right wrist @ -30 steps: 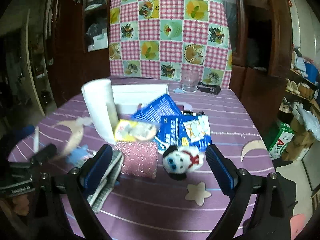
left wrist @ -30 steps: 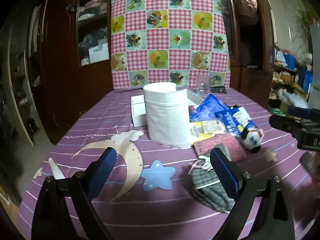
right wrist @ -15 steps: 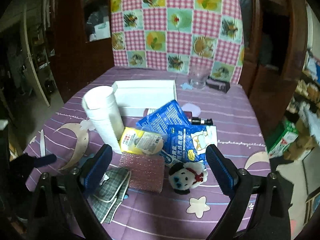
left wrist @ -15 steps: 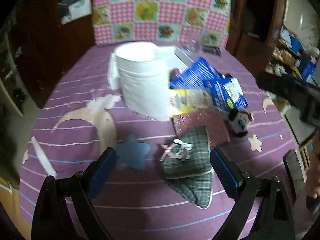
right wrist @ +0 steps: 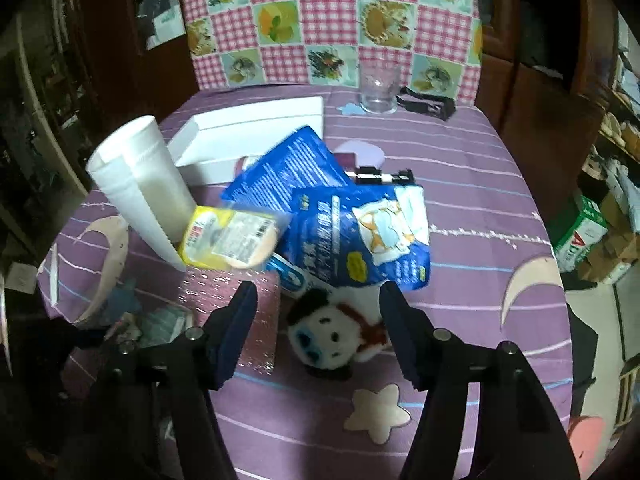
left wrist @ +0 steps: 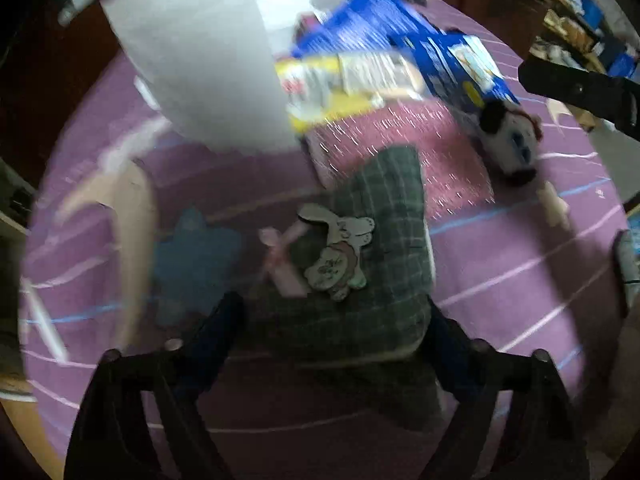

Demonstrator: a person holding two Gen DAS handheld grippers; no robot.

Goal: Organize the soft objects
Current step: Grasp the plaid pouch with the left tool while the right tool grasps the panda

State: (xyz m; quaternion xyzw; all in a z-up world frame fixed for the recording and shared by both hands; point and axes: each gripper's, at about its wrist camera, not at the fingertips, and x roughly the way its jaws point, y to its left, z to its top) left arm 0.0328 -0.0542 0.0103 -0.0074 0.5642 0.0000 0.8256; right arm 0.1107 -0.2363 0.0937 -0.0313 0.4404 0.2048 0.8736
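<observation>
While both tools descend on the clutter, findings are as follows.

Left tool: jaws spread and have just been closing; the green plaid pouch lies between them, the pads flanking its near end; contact cannot be confirmed through blur.

Right tool: jaws spread and have just been closing; the plush dog sits in the gap, pads not yet on it.

Pouch location: near centre of the purple-clothed bench, its far end overlapping the pink glitter pouch.

Dog location: near side of the bench, just in front of the blue packets, right of the glitter pouch.

Pouch axis: long axis runs near to far, tilted slightly; cartoon patch and pink pull face up.

Dog axis: lies on its side, head to the left, red scarf to the right.

Step judged: grasping one soft item per tool.

Recommendation: close across each short width, settle low before squeezing, lift the plaid pouch clear without dragging the glitter pouch or tipping the paper roll.
</observation>
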